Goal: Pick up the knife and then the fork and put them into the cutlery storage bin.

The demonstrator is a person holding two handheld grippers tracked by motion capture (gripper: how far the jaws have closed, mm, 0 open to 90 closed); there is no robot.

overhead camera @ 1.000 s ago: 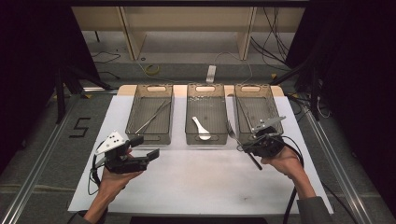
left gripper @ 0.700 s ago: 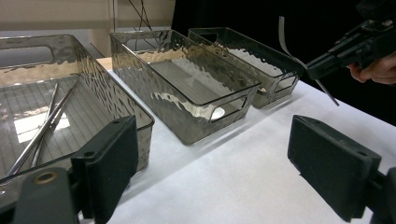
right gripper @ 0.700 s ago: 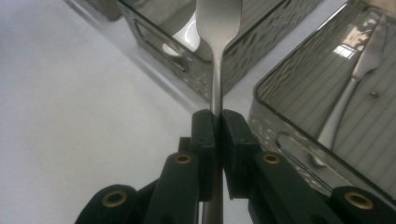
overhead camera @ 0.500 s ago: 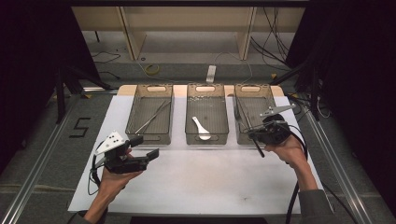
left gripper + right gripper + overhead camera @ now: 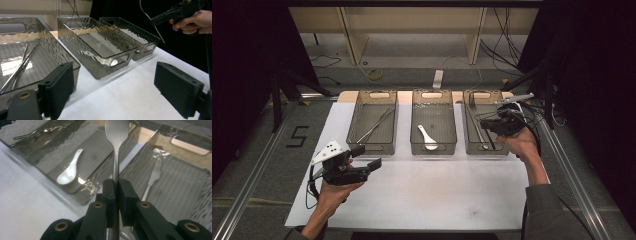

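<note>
My right gripper (image 5: 492,125) hangs over the near part of the right clear bin (image 5: 472,102), shut on a metal utensil (image 5: 116,130) whose broad flat end points forward past the jaws. Its thin lower end (image 5: 159,33) hangs below the right gripper (image 5: 162,18). A metal knife (image 5: 153,176) lies in that bin. The middle bin (image 5: 433,149) holds a white spoon (image 5: 427,137). Two metal chopsticks (image 5: 377,125) lie in the left bin (image 5: 373,147). My left gripper (image 5: 368,157) is open above the white mat, near the left bin's front corner, with nothing between its pads (image 5: 58,90).
The three bins stand side by side at the far edge of the white mat (image 5: 422,195). A white power strip (image 5: 438,79) and loose cables lie on the floor beyond the table. Metal rails (image 5: 572,170) run along both sides.
The right gripper has risen and moved away to the right over the right bin, carrying the utensil. The left gripper has kept still.
</note>
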